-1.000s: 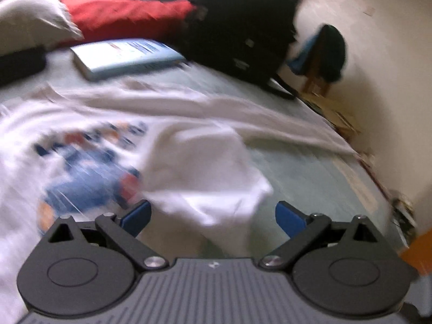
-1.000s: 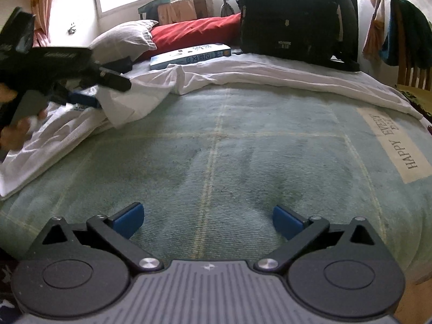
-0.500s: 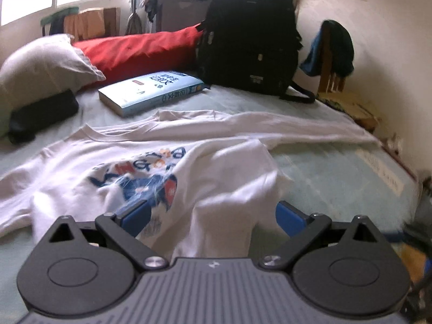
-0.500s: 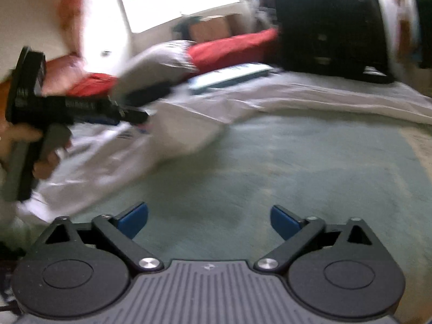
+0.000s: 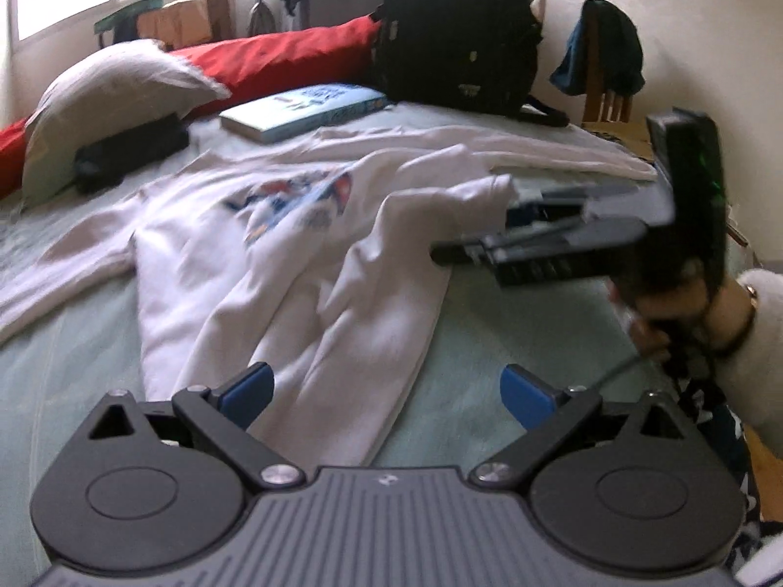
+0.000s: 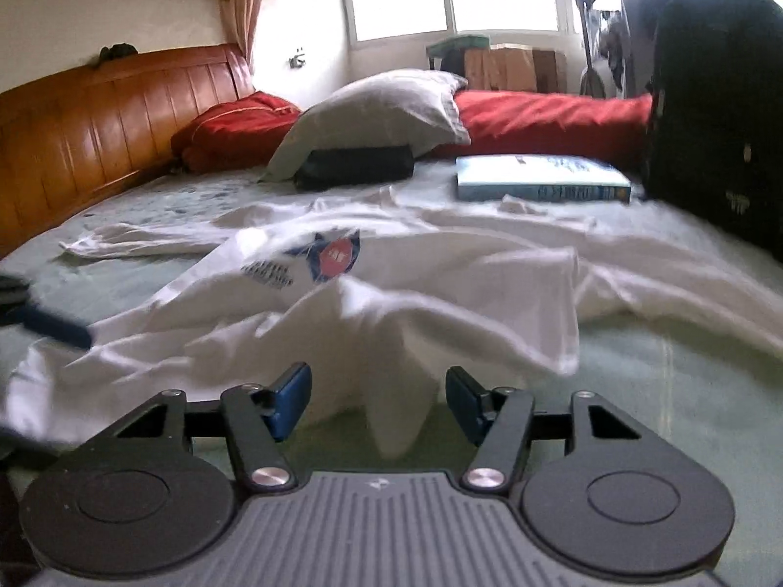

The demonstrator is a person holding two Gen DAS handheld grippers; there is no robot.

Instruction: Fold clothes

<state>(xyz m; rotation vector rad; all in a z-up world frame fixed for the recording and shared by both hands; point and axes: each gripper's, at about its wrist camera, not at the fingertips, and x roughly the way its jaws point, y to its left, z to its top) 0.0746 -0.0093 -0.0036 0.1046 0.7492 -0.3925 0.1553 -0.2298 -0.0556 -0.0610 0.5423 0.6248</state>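
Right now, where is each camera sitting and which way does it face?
Left wrist: on the left gripper, open, facing across the bed over the shirt; right gripper and hand show.
Right wrist: on the right gripper, jaws just closing around a shirt fold without pressing, facing the headboard.
Shared: shirt, book, backpack, pillow.

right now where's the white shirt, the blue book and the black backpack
white shirt (image 6: 440,264), right wrist view, on the chest right of the print
blue book (image 6: 533,178), right wrist view, on its top cover
black backpack (image 5: 455,34), left wrist view, on its front panel
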